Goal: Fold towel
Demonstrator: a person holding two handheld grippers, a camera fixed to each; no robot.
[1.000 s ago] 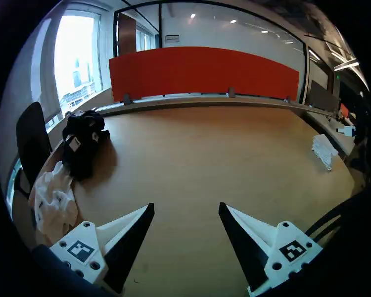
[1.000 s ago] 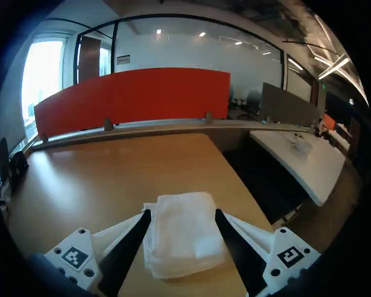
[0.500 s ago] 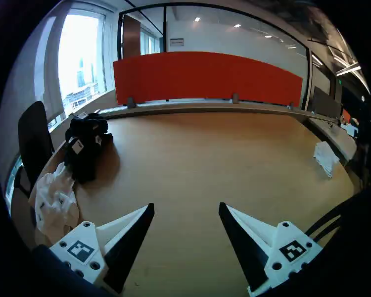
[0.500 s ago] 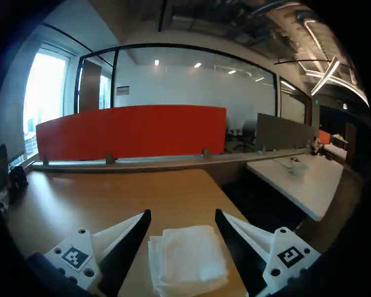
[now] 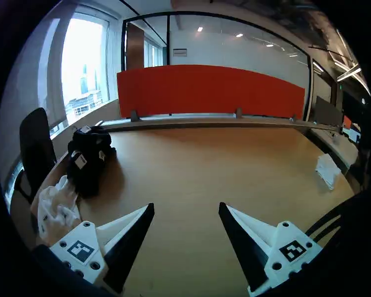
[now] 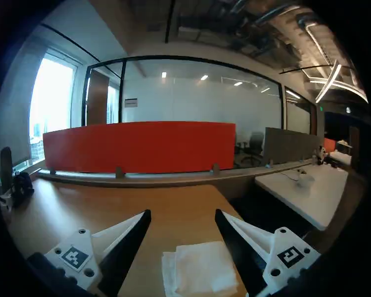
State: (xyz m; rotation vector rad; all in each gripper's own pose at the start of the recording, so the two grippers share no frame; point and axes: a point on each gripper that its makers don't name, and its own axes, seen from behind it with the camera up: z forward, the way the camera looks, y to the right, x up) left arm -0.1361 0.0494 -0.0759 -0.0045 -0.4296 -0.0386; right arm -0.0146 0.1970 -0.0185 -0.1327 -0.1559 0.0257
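Folded towel (image 6: 201,270) under spread right hand-held gripper (image 6: 182,218); left hand-held gripper (image 5: 186,213) spread, perhaps a bag (image 5: 88,159) beyond.

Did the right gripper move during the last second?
Yes. The right gripper tipped upward: the red divider and the folded towel now sit lower in its view.

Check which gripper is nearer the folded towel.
Right. The towel lies just ahead of the right gripper, framed by its open jaws; the left gripper is far off, towel by the table edge to its right.
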